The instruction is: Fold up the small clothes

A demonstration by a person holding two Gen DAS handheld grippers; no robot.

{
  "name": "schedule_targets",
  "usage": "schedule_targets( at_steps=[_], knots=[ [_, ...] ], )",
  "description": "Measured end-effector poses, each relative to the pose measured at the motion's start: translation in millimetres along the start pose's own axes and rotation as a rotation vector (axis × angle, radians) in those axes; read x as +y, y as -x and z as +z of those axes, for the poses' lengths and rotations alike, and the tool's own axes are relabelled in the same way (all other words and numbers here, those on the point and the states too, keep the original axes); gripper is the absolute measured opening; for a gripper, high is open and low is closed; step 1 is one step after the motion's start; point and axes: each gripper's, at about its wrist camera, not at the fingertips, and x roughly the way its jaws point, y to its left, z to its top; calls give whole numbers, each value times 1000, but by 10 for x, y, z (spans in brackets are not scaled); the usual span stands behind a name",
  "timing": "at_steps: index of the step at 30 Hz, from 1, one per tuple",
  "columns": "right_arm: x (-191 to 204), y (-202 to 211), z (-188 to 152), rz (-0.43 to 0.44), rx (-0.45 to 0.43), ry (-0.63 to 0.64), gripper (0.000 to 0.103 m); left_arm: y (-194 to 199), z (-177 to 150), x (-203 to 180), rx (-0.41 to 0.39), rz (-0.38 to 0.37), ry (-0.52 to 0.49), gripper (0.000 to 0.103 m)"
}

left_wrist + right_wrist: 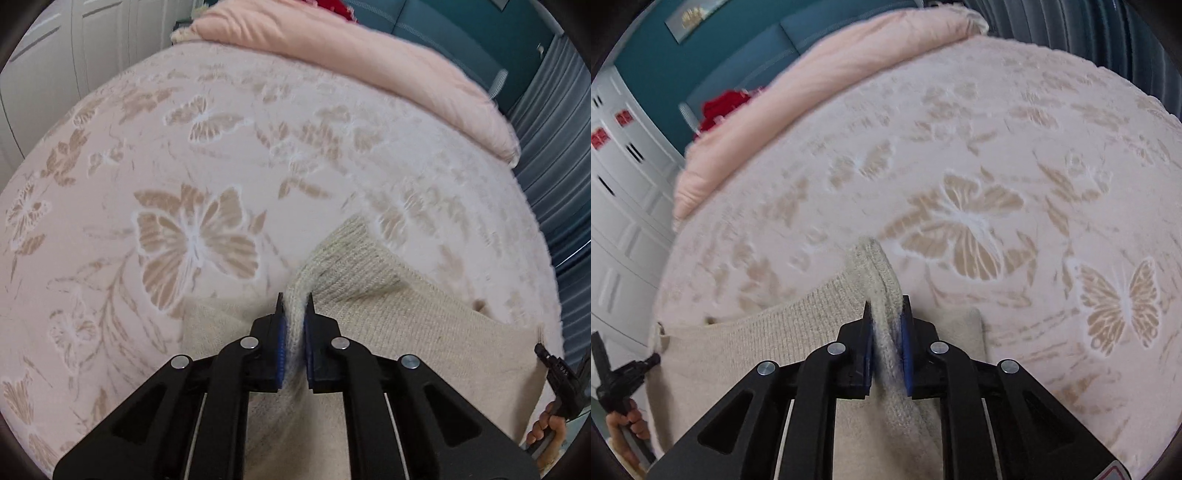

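Observation:
A cream knitted garment [388, 306] lies on the bed near me; it also shows in the right wrist view [757, 332]. My left gripper [295, 301] is shut on a ridge of its knit at the left side, lifting a fold with the ribbed end [354, 240] sticking forward. My right gripper [886, 304] is shut on the knit at the opposite side, with its ribbed end [871, 258] raised ahead of the fingers. Each gripper appears at the edge of the other's view: the right one [554, 373] and the left one [613, 373].
The bed carries a pale pink blanket with tan butterflies [195, 240]. A folded pink quilt [369, 74] lies along its far end, with something red [720, 107] behind it. White cabinets [620, 206] and a teal wall [461, 37] surround the bed.

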Motion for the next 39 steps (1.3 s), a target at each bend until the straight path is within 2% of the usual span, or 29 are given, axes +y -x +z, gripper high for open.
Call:
schedule_targets(
  at_steps=[1,3,4,5,7,8,9,11,12,13,15,17,20,21,22,23,24,26,27,28,30,31,32,34,35,36,37,38,39],
  knots=[
    [18,-55,-43,-62,14,19,13,-102,-78,21,32,26,11,8],
    [107,153,-154,-84,-63,50,17,4,-206,62,-8,34,35,11],
    [193,327,-222,-99,-111,77,24,112,-251,66,-28,44,34,13],
    [281,484,-293,-90,-145,111,35,253,-303,49,-43,53,25,15],
    [513,734,-474,-2,-182,166,43,520,-436,-38,-85,37,21,28],
    [656,754,-561,77,-153,193,43,616,-513,-126,-105,5,4,29],
    [832,708,-665,165,-93,216,42,665,-605,-257,-105,-14,-31,32],
    [1136,507,-915,294,26,222,25,621,-782,-534,-74,-34,-100,35],
    [1280,385,-1045,326,72,231,20,547,-886,-639,-53,-36,-124,35],
    [1418,258,-1173,312,116,260,13,433,-988,-724,-19,-24,-149,35],
    [1540,89,-1336,252,162,326,9,217,-1151,-773,36,25,-193,36],
    [1356,88,-1338,209,155,325,0,219,-1233,-667,2,27,-210,37],
    [634,290,-1180,136,105,175,0,297,-1234,-362,-6,115,-182,38],
    [364,341,-1130,129,99,124,0,307,-1230,-212,-1,113,-156,38],
    [106,389,-1098,35,87,84,0,308,-1226,-68,9,89,-126,37],
    [-131,443,-1074,-12,77,60,0,315,-1228,41,12,62,-100,34],
    [-328,518,-1061,37,73,7,0,341,-1232,98,7,45,-93,30],
    [-470,716,-1060,-32,42,-44,1,413,-1244,88,-4,58,-99,29],
    [-425,804,-1057,-48,24,-22,3,474,-1251,64,-9,67,-87,29],
    [-343,877,-1055,-53,2,8,9,550,-1248,49,-21,57,-57,35],
    [-159,918,-1002,-51,-13,66,15,672,-1189,7,-48,3,-2,44],
    [-72,911,-940,-46,-22,91,20,696,-1123,-29,-53,-17,2,49],
    [-33,883,-851,-43,-36,92,30,702,-1043,-70,-55,-21,-3,51],
    [-26,766,-633,-37,-49,60,43,680,-849,-131,-71,-6,-29,71],
    [-10,667,-515,-43,-45,52,45,648,-748,-144,-83,7,-44,77],
    [4,559,-415,-52,-32,50,46,606,-651,-141,-103,33,-51,87],
    [39,447,-343,-64,-14,58,48,553,-569,-117,-122,45,-49,90],
    [79,319,-276,-71,14,76,57,482,-493,-76,-127,42,-46,90],
    [118,199,-251,-72,44,91,61,377,-422,-21,-106,41,-33,89]
  ],
)
